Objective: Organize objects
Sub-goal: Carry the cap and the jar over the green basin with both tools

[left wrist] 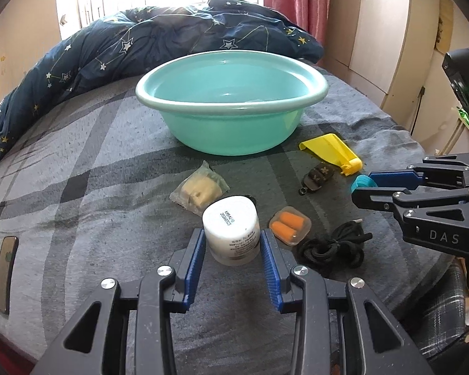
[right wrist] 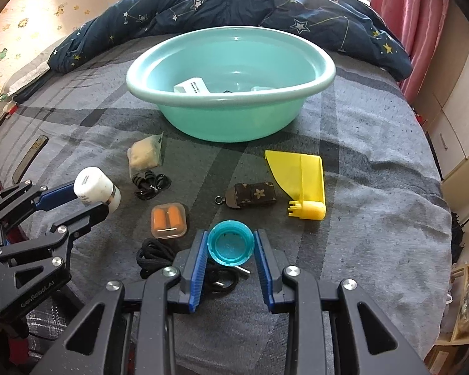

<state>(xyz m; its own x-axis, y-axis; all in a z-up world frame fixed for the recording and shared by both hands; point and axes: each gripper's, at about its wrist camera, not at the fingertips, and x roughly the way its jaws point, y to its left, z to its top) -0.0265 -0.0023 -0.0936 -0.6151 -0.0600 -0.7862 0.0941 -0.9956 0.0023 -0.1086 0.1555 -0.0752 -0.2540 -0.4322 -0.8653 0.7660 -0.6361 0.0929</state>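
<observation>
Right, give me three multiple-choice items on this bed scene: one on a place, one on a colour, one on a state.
1. Where does the yellow scoop lie?
A. in the basin
B. on the bed, right of the basin's front
C. under the quilt

2. What colour are the earplugs in the clear case?
A. orange
B. green
C. white

3. What does the left gripper hold?
A. nothing
B. a black cord
C. a white jar

Answers: B, the scoop rests on the grey sheet near the basin; A, both plugs are orange; C, its fingers clamp the jar's sides.

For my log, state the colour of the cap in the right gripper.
Translucent teal-blue cap; clearest in the right wrist view.
</observation>
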